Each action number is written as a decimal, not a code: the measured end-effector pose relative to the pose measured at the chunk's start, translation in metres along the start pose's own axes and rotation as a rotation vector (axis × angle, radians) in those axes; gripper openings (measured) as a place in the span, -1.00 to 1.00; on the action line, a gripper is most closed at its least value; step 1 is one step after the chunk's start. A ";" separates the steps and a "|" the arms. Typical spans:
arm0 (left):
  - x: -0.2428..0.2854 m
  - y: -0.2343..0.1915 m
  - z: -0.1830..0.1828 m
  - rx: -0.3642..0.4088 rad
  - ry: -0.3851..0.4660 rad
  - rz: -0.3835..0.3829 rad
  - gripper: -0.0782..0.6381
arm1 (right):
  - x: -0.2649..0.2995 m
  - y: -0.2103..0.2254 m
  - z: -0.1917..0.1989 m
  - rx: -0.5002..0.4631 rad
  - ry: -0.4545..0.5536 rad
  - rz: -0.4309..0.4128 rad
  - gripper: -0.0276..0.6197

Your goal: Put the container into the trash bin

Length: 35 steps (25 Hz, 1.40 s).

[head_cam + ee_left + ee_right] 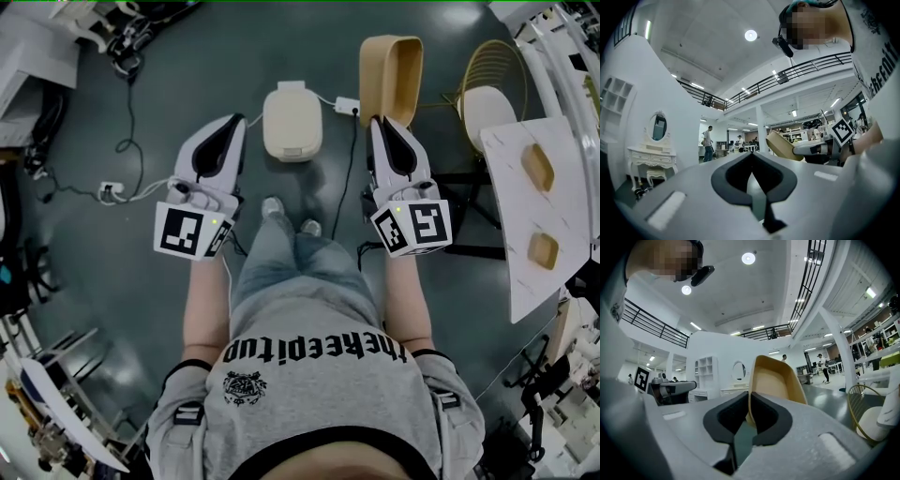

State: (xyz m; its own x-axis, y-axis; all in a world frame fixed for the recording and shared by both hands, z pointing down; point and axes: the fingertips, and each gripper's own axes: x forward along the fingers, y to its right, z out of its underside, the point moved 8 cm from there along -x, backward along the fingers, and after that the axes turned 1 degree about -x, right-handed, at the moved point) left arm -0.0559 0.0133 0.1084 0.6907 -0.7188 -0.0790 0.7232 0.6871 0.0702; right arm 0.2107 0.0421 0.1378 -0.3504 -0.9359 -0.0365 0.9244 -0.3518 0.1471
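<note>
Right gripper (749, 397) is pinched on one wall of the container (776, 380), held up on edge in the air; left gripper (751, 157) is closed on nothing. Trash bin (292, 122) sits on the floor between them, lid looks down; I'd pop that with the free one first, then swing over and release low. Tub's tan, shallow, rounded, empty inside.

Glossy dark grey floor (169, 84); far left, a white dressing table (649, 157) with oval mirror (658, 127); railed balcony (797, 72) overhead.
</note>
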 end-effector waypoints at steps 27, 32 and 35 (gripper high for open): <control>0.041 -0.056 0.117 -0.151 -0.234 0.097 -0.74 | 0.067 0.004 0.089 0.086 -0.209 0.088 -0.85; 0.051 -0.062 0.162 -0.156 -0.298 0.143 -0.74 | 0.075 0.005 0.110 0.087 -0.240 0.119 -0.85; 0.054 -0.060 0.200 -0.135 -0.352 0.173 -0.74 | 0.077 0.007 0.123 0.084 -0.258 0.138 -0.85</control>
State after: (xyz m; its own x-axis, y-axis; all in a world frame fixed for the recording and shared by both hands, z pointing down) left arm -0.0612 -0.0883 0.2991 0.7784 -0.5674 0.2686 0.6050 0.7921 -0.0803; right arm 0.1715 -0.0301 0.2572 -0.2590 -0.9356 0.2399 0.9540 -0.2089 0.2152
